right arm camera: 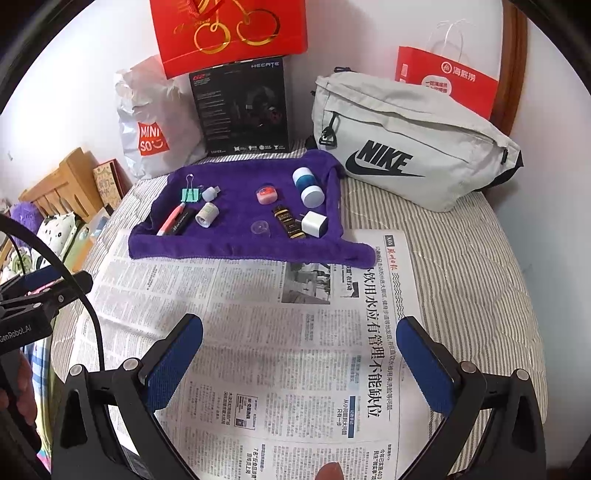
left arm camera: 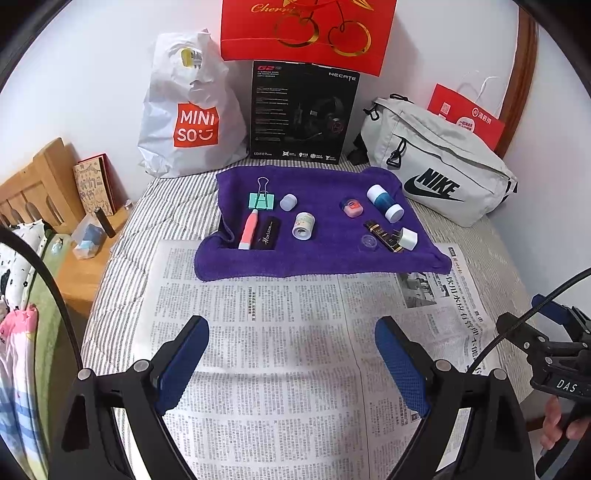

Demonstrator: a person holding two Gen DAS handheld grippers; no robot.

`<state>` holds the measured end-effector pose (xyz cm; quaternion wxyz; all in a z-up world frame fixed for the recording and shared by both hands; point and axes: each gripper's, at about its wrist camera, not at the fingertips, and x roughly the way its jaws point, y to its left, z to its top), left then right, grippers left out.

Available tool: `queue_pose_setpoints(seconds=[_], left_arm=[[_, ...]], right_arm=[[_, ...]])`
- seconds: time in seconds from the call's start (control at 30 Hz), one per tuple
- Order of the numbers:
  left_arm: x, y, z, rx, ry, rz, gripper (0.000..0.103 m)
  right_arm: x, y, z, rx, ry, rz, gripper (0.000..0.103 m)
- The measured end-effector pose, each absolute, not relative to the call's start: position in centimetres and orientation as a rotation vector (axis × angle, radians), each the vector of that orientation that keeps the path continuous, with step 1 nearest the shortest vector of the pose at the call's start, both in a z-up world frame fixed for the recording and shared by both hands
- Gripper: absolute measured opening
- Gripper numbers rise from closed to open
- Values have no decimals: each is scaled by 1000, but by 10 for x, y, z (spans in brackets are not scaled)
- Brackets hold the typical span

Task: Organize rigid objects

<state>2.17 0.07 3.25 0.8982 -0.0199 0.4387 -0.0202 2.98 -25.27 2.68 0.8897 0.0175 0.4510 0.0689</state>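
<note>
Both grippers, left gripper and right gripper, are hovering over the newspaper, jaws wide apart, holding nothing. The small things are lying on the purple towel ahead. Reach slowly and pick one.

- The red glossy paper bag with gold cherries is cut off by the top edge in both views.
- The purple towel hides the newspaper's far edge.
- The black headphone box's small print is unreadable.
- The fingertip at the right wrist view's bottom edge is cut off.
</note>
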Motion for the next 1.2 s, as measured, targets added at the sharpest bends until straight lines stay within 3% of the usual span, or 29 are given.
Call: queue_pose_setpoints(seconds=[1.2], left_arm=[[21,0,29,-15,923,-39,92]], right_arm=[[30,-261,30,32,932,123,103]])
